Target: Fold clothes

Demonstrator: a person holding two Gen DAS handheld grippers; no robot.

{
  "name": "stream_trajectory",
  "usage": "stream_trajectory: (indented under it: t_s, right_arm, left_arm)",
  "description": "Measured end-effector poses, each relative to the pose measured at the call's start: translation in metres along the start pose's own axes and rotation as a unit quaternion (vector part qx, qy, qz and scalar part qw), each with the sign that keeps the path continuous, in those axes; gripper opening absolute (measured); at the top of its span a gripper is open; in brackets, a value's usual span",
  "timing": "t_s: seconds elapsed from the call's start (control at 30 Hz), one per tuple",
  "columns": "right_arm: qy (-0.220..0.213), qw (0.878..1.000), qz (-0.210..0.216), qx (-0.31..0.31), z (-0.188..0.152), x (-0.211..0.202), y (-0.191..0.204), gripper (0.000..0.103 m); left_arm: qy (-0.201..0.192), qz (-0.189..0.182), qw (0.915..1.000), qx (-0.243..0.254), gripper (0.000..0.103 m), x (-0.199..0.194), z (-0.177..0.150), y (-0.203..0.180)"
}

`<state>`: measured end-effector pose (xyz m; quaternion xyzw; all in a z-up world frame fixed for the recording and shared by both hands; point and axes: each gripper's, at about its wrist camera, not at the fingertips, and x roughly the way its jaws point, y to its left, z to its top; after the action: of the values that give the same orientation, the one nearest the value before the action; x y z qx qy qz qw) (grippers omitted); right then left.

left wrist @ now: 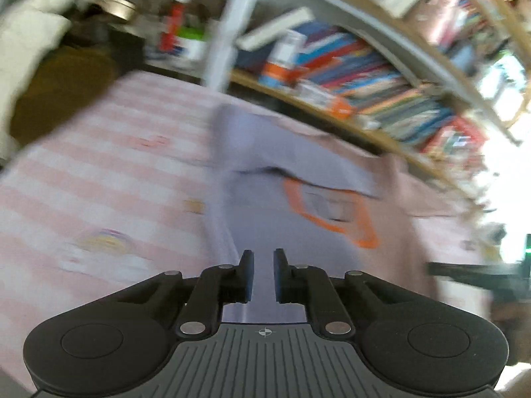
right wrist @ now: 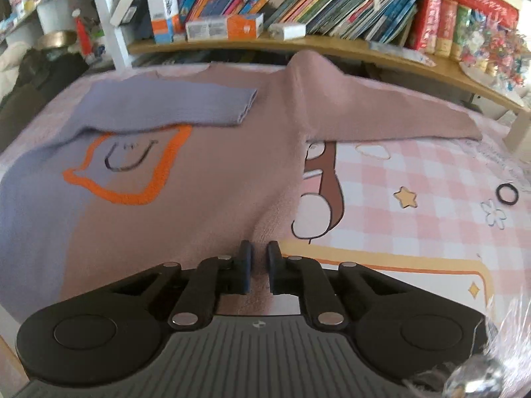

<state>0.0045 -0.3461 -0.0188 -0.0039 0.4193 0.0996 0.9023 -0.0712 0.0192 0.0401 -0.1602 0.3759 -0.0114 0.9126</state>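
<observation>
- Pink and lilac sweater (right wrist: 186,172) lies flat on my bed, over the pink checked sheet (right wrist: 415,179), with an orange outline and a smiling face on its chest.
- Its lilac sleeve (right wrist: 186,106) is folded across the chest, cuff edge ending near the middle.
- Its pink sleeve (right wrist: 381,112) stretches out to my right, the lower edge straight along the sheet.
- My right tongs (right wrist: 259,267) sit at the sweater's near right edge, narrowly parted; I cannot tell whether cloth is pinched between them.
- My left tongs (left wrist: 264,275) hover over the lilac side, a narrow gap between them, nothing held; that view is blurred.
- Bare sheet lies right of the sweater, where a black ring (right wrist: 507,194) rests.
- Bookshelf (right wrist: 298,46) runs along the bed's far edge, just behind the collar.
</observation>
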Motion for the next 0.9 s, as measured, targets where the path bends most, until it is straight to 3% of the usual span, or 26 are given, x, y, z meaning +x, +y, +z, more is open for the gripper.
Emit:
stream_trajectory:
  t_s: [0.07,0.13,0.3,0.37,0.4,0.5,0.6,0.77,0.83,0.9]
  right_arm:
    - [0.002,1.000,0.001,0.004,-0.001,-0.004,-0.001,0.009]
    - [0.012,1.000,-0.001,0.007,-0.003,-0.004,0.000,0.009]
    - [0.039,0.999,0.003,0.017,-0.014,-0.003,0.006,0.009]
    - [0.045,0.999,0.005,0.019,-0.019,-0.005,0.011,0.009]
    - [0.046,0.999,0.007,0.016,-0.022,-0.007,0.014,0.009]
    - [0.042,0.999,0.014,0.007,-0.028,-0.010,0.028,0.009]
    - [0.041,0.999,0.028,-0.011,-0.026,-0.009,0.043,0.009]
    - [0.039,0.992,0.092,-0.078,-0.023,-0.012,0.076,0.009]
    - [0.039,0.994,0.073,-0.074,-0.021,-0.011,0.072,0.008]
    - [0.040,0.998,0.026,-0.029,-0.020,-0.011,0.048,0.008]
  left_arm:
    - [-0.004,0.014,0.9999,0.001,0.020,0.007,0.007,0.005]
    - [-0.007,0.034,0.9992,0.019,0.036,0.021,0.013,0.003]
    - [0.019,0.055,0.9948,0.083,0.048,0.061,0.015,-0.011]
    - [0.029,0.075,0.9906,0.111,0.048,0.073,0.010,-0.013]
    - [0.032,0.084,0.9887,0.120,0.045,0.078,0.008,-0.013]
    - [0.041,0.100,0.9857,0.129,0.006,0.085,0.004,-0.005]
    - [0.047,0.101,0.9859,0.125,0.005,0.083,0.002,0.007]
    - [0.050,0.101,0.9865,0.120,0.005,0.078,0.004,0.016]
    - [0.051,0.090,0.9871,0.122,0.005,0.080,0.005,0.012]
    - [0.054,0.073,0.9875,0.129,0.005,0.083,0.003,0.001]
